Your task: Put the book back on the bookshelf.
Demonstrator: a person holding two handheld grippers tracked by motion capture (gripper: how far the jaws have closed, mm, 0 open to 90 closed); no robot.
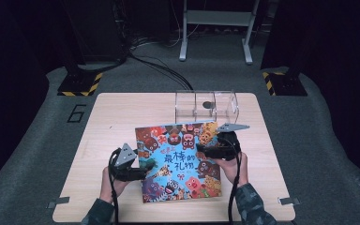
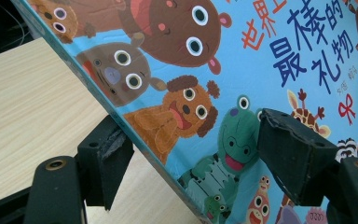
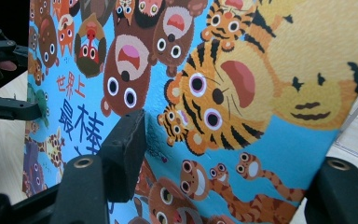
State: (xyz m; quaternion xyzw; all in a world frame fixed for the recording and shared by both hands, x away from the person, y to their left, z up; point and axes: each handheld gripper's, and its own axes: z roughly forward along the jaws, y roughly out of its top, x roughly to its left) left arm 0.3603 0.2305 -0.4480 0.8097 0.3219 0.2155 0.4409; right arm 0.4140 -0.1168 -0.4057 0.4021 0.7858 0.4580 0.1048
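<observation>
A pale wood-grain tabletop (image 1: 108, 122) stands on grey carpet (image 1: 37, 140) in a dark room, with black cables (image 1: 159, 65) trailing across the floor behind it and a grey metal frame (image 1: 215, 28) farther back. Yellow-and-black striped bases (image 1: 79, 84) sit off both far corners. A clear plastic box (image 1: 206, 107) rests near the tabletop's far edge, right of centre.

The picture book (image 1: 180, 161) sits in the middle toward the near edge, its left edge raised off the wood. The left gripper (image 1: 138, 172) straddles that left edge with its jaws apart, one below and one over the cover. The right gripper (image 1: 206, 151) is at the book's upper right part; whether it clamps the book cannot be told.
</observation>
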